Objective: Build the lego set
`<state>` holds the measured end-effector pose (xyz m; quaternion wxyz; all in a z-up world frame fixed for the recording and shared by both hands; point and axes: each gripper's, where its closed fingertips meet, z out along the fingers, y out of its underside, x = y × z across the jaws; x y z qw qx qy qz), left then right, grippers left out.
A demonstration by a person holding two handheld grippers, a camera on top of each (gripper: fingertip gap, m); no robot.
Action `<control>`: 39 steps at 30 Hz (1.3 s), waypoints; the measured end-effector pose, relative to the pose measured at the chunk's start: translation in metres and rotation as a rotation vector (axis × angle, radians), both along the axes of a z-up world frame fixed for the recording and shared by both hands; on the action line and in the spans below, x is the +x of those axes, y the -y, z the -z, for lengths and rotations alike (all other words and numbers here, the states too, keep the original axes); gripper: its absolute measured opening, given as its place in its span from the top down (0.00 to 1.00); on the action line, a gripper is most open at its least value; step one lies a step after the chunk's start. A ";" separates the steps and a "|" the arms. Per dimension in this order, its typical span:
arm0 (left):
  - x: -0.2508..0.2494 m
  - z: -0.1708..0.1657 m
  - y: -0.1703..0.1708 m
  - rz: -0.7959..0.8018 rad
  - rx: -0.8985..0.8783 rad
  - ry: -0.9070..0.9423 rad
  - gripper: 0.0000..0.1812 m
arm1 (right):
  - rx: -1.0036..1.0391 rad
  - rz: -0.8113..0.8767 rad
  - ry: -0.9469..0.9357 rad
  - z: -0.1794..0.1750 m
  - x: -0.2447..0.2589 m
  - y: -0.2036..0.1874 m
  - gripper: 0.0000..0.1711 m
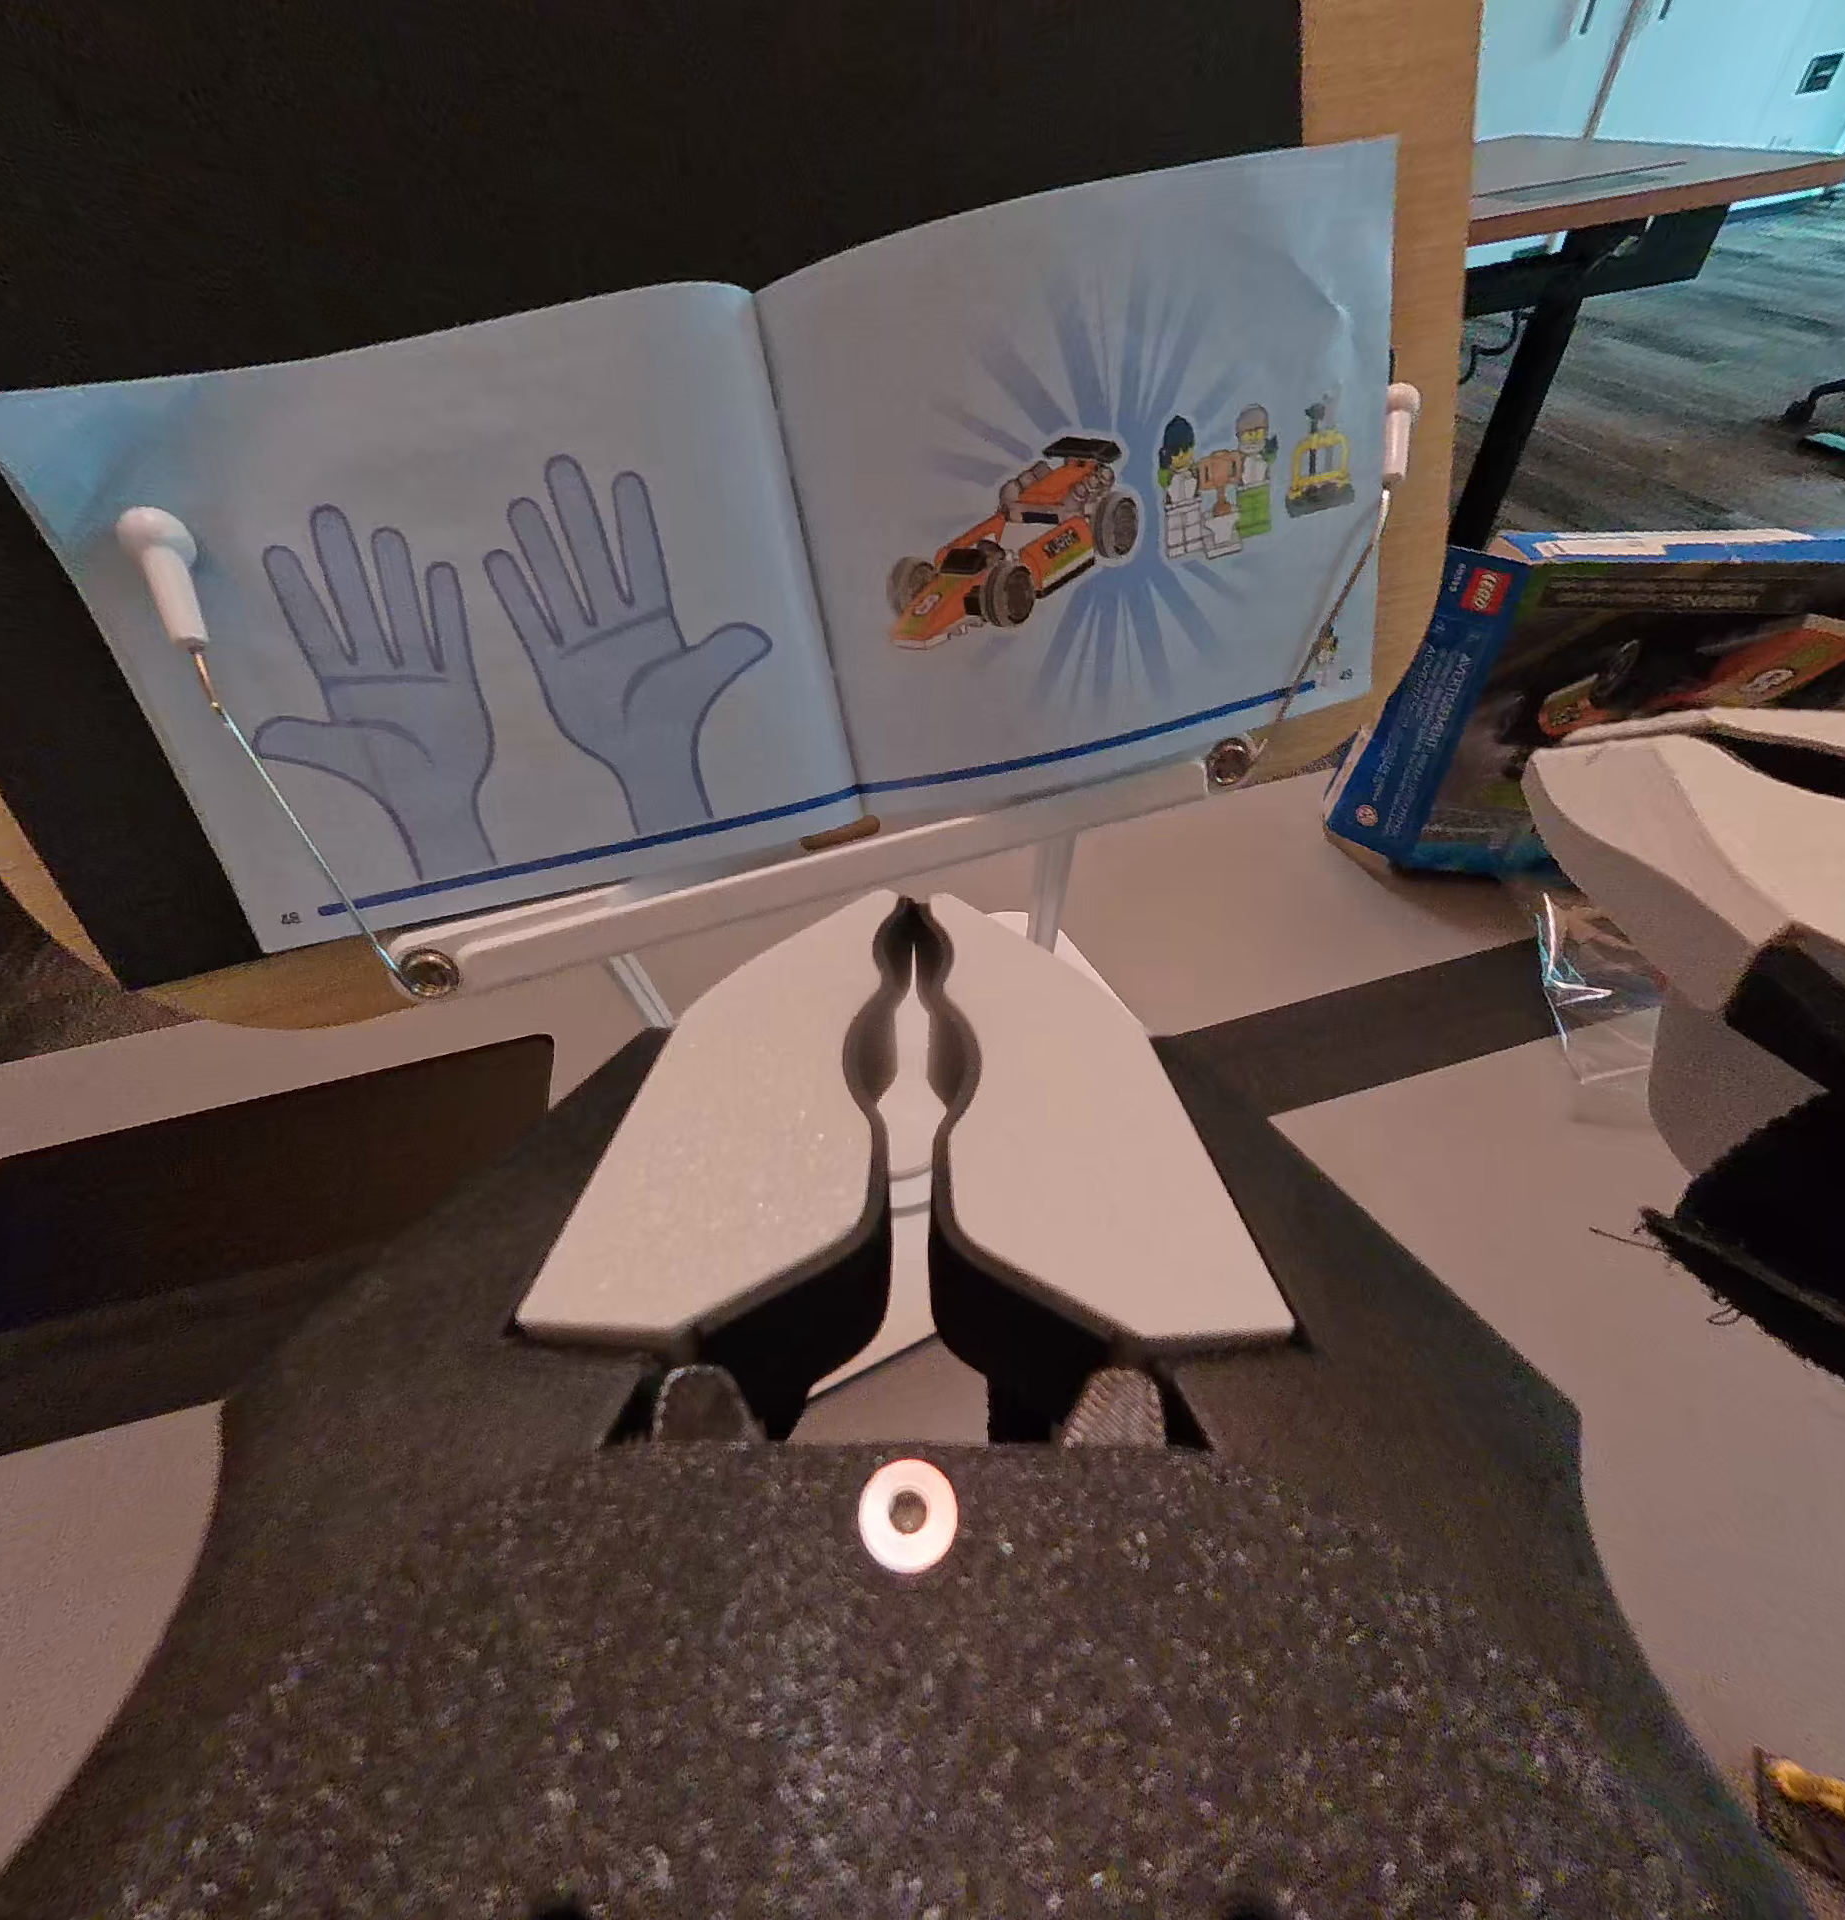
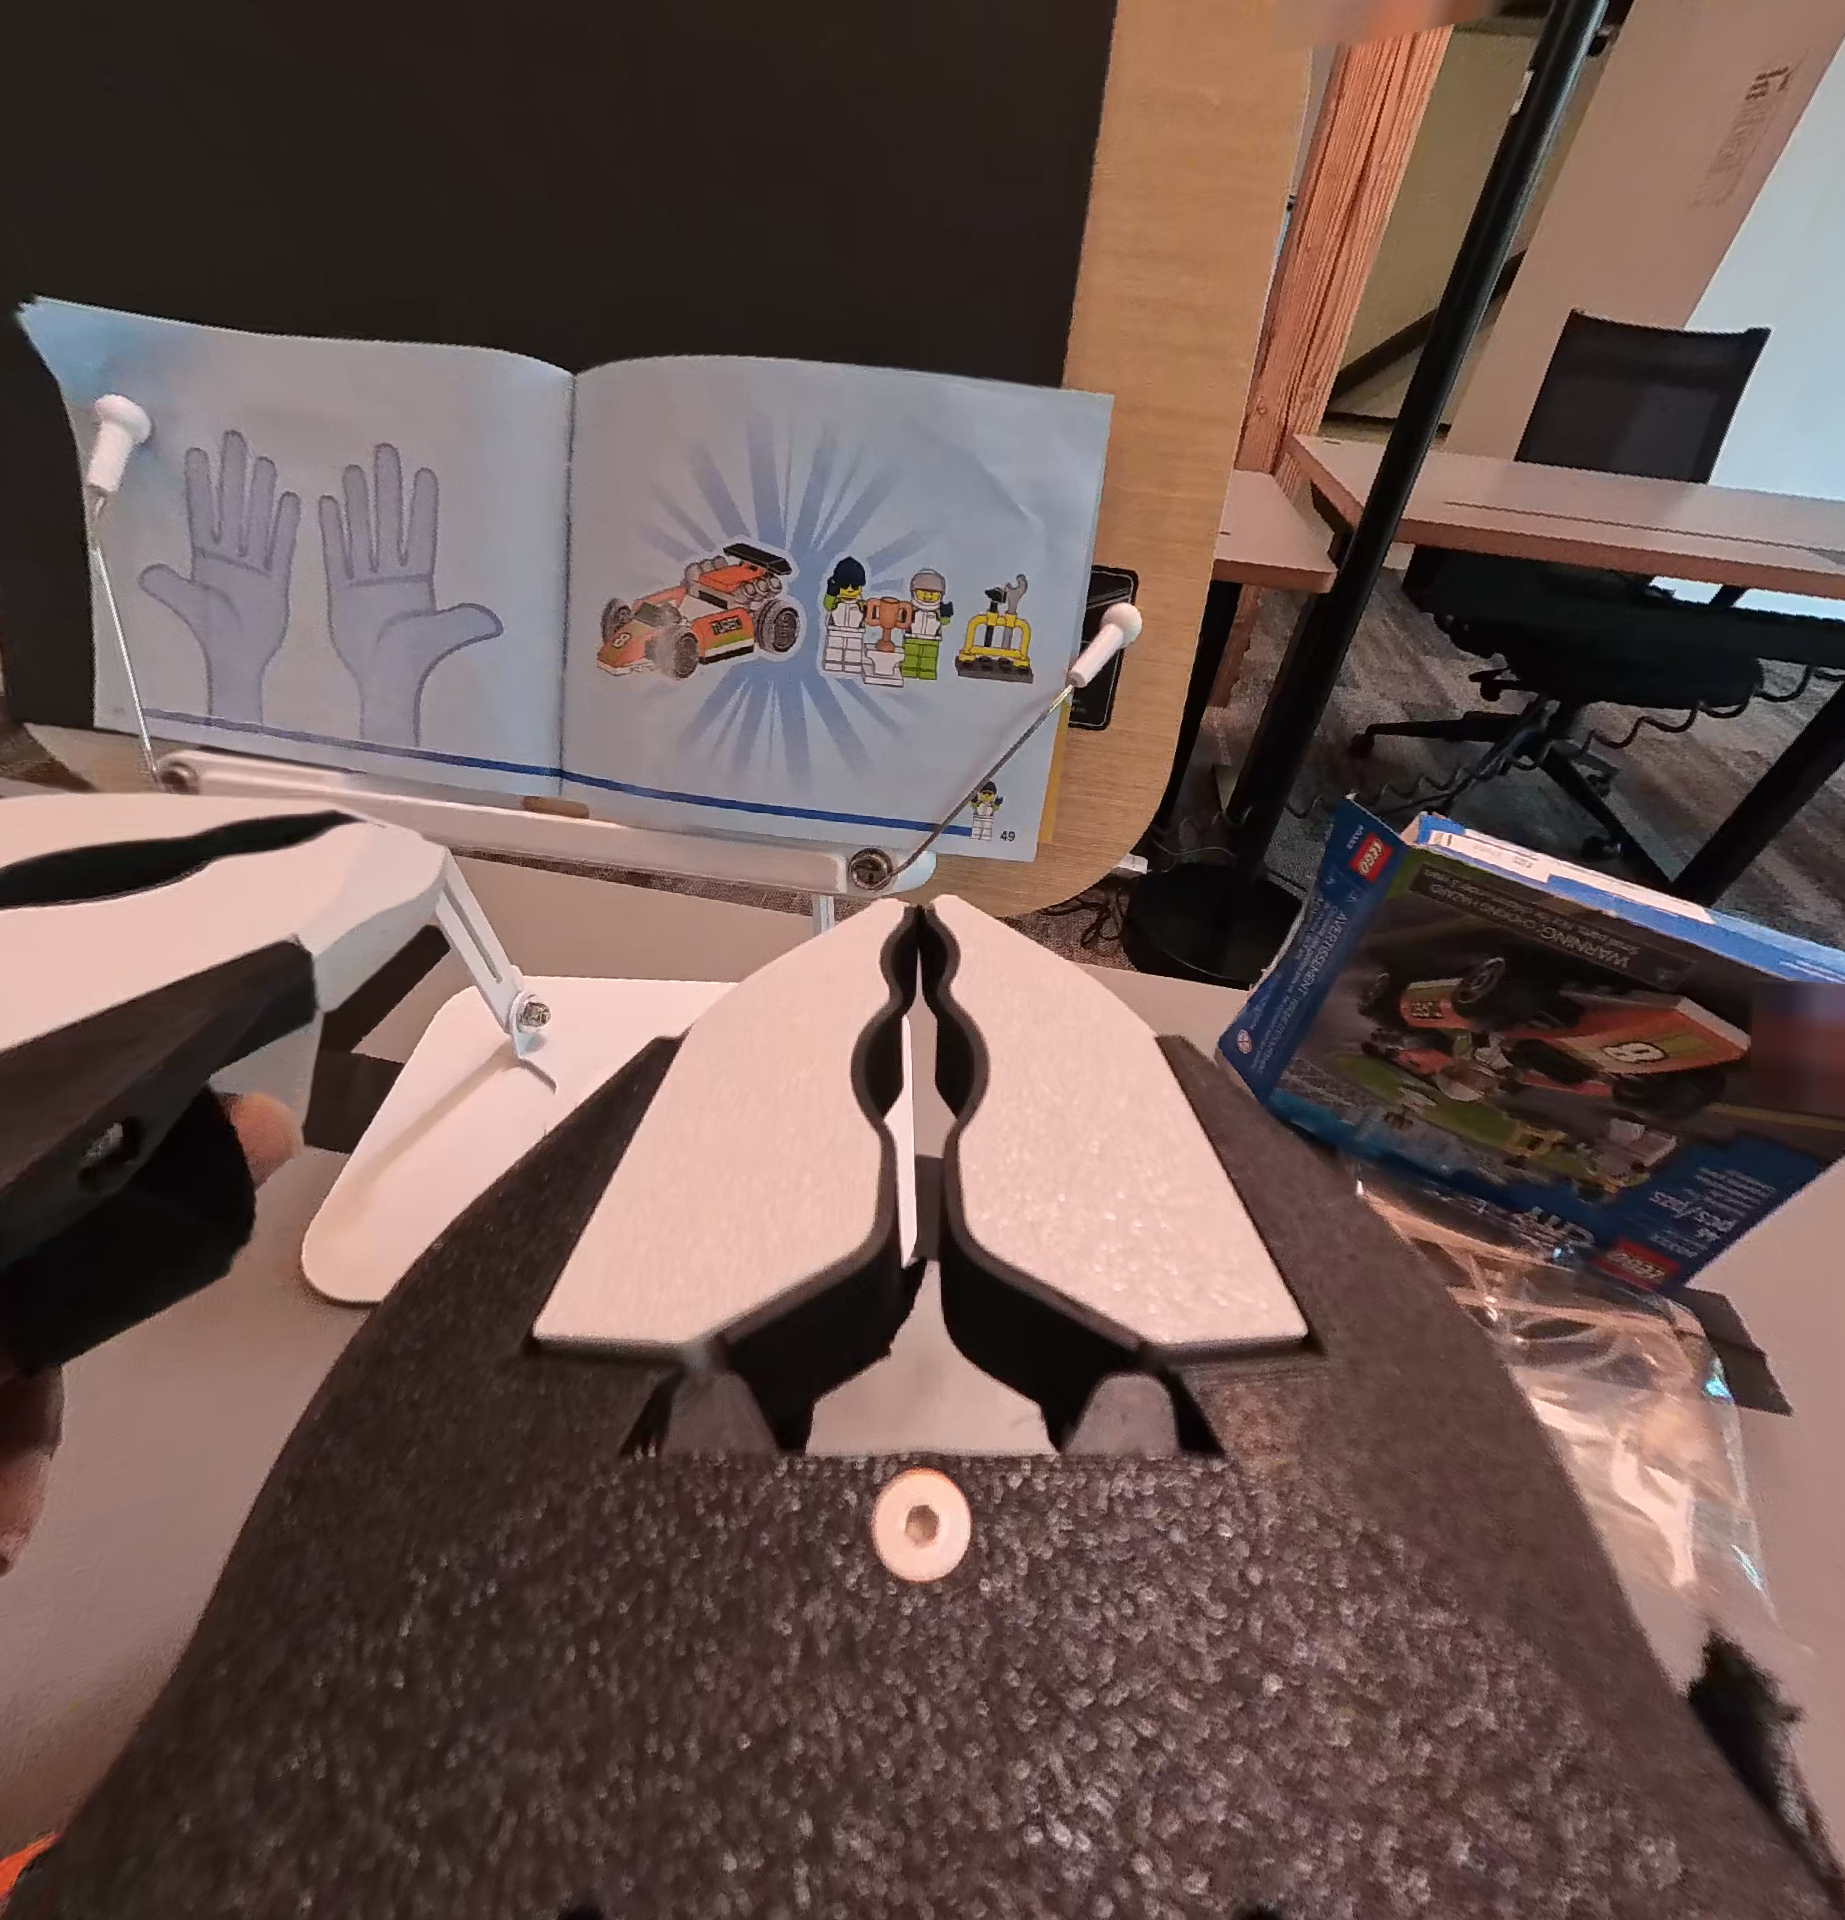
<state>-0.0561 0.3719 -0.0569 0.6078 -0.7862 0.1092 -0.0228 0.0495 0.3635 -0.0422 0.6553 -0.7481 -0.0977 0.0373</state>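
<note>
Fingertips of the left hand-held gripper (image 1: 910, 920) and right hand-held gripper (image 2: 916, 920) are clenched on nothing, both held level above the table (image 1: 1469, 1195), facing the open instruction booklet (image 1: 689, 582) on its white stand (image 2: 430, 1132). Lego box (image 2: 1552, 1049) lies right, beside clear plastic bags (image 2: 1624, 1382).

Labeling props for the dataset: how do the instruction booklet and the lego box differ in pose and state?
The instruction booklet stands propped open on a white stand, pinned by two wire arms; the lego box sits on the table, tilted. The booklet is pale blue paper, the box darker blue cardboard with its flap torn open. Both picture the same orange race car.
</note>
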 end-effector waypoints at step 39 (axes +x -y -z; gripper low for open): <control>-0.030 0.145 0.279 0.035 -0.185 0.060 1.00 | -0.248 -0.075 0.054 0.141 0.020 0.263 1.00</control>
